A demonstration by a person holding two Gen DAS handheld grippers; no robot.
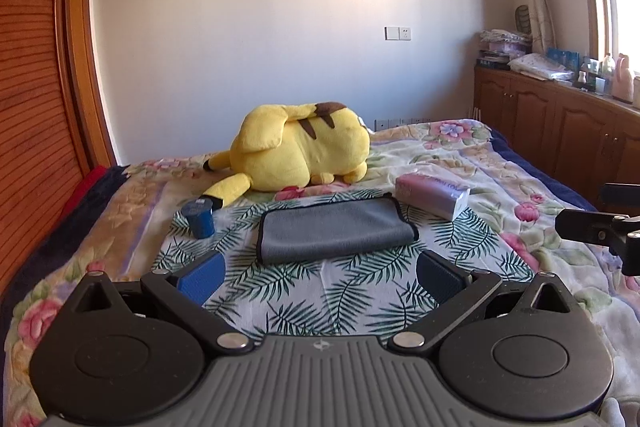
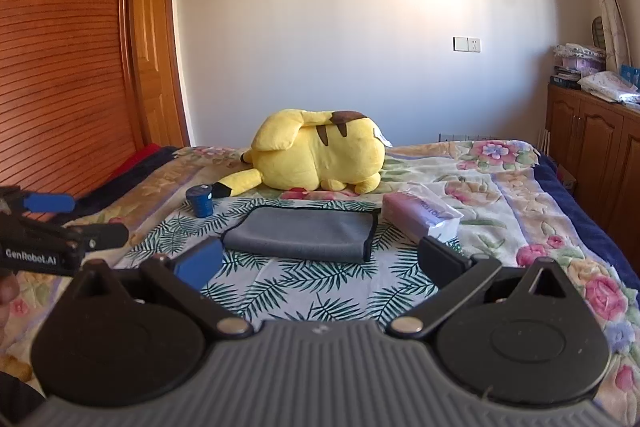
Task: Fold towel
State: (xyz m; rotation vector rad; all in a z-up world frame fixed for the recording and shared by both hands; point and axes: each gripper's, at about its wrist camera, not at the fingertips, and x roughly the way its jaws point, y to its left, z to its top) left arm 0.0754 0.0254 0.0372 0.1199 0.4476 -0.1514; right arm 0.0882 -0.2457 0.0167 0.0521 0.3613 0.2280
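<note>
A grey towel with dark edging lies folded flat on a palm-leaf cloth on the bed; it also shows in the right wrist view. My left gripper is open and empty, held a little short of the towel's near edge. My right gripper is open and empty, also just short of the towel. The left gripper's side shows at the left of the right wrist view.
A yellow plush toy lies behind the towel. A blue cylinder stands to the towel's left, a tissue pack to its right. A floral quilt covers the bed. Wooden cabinets line the right, a wardrobe the left.
</note>
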